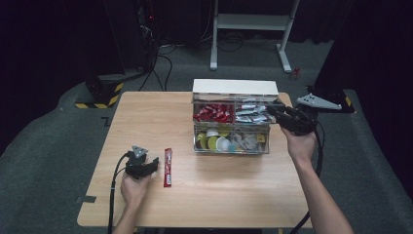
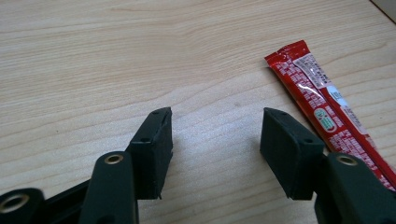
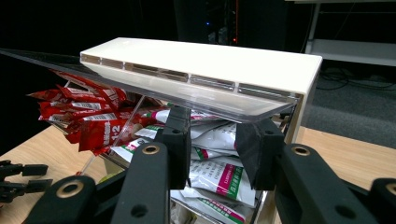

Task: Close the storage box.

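Your left gripper (image 1: 155, 164) rests low on the table (image 1: 146, 117) at about 7 o'clock in the high view, jaws spread wide with bare wood between them and nothing held. Just past its jaw, at 3 o'clock from it, a red sachet (image 1: 168, 167) lies flat on the wood, close beside the jaw in the left gripper view (image 2: 322, 109) but not between the pads; I cannot tell whether it touches. Your right gripper (image 1: 275, 111) is up at the organiser box (image 1: 231, 146), at 2 o'clock on the table, its jaws parted under the front edge of the clear lid (image 3: 196, 95), which is tilted up; whether a pad touches the lid is unclear. Beyond those jaws you see white sachets (image 3: 219, 175) in the upper right compartment and red sachets (image 3: 88, 119) in the upper left one. Below, the front compartments hold round capsules (image 1: 214, 141) and small packets (image 1: 248, 141).
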Demonstrator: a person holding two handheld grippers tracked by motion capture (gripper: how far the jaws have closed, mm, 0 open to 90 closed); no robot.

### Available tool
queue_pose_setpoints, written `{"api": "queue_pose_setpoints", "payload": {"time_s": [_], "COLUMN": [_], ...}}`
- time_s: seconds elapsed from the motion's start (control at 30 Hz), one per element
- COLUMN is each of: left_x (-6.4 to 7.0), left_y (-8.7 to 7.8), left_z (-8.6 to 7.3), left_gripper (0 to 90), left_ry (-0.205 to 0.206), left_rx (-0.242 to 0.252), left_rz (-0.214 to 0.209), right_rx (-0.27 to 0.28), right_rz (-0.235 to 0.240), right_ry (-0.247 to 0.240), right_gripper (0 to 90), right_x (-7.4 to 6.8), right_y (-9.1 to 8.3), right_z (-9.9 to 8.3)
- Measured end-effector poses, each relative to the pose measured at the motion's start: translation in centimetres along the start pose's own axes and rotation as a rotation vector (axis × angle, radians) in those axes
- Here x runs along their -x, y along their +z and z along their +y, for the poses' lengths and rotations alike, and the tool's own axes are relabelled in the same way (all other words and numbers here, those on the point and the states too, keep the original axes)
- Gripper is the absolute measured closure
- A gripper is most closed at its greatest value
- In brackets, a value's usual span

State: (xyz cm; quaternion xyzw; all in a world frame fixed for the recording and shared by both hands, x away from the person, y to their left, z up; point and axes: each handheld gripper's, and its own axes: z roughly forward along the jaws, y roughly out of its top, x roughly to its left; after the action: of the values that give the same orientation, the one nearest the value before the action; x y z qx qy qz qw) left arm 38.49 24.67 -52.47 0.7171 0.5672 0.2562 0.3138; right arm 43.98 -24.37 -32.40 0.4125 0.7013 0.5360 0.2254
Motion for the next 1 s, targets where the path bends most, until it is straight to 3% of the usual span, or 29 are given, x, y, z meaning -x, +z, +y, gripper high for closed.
{"api": "queue_pose_setpoints", "payload": {"time_s": [0.1,1.0], "left_x": [0.0,-0.1], "left_y": [0.0,0.2], "left_z": [-0.4,-0.2], "left_gripper": [41.2,35.0], "left_ry": [-0.006,-0.009], "left_rx": [0.023,0.018], "left_rz": [-0.003,-0.006], "right_rx": [-0.003,-0.020], "right_rz": [-0.001,-0.018], "right_ry": [0.000,0.013], "right_gripper": [66.1,63.9], "right_x": [0.0,0.6], "right_y": [-0.1,-0.9], "right_z": [-0.2,-1.9]}}
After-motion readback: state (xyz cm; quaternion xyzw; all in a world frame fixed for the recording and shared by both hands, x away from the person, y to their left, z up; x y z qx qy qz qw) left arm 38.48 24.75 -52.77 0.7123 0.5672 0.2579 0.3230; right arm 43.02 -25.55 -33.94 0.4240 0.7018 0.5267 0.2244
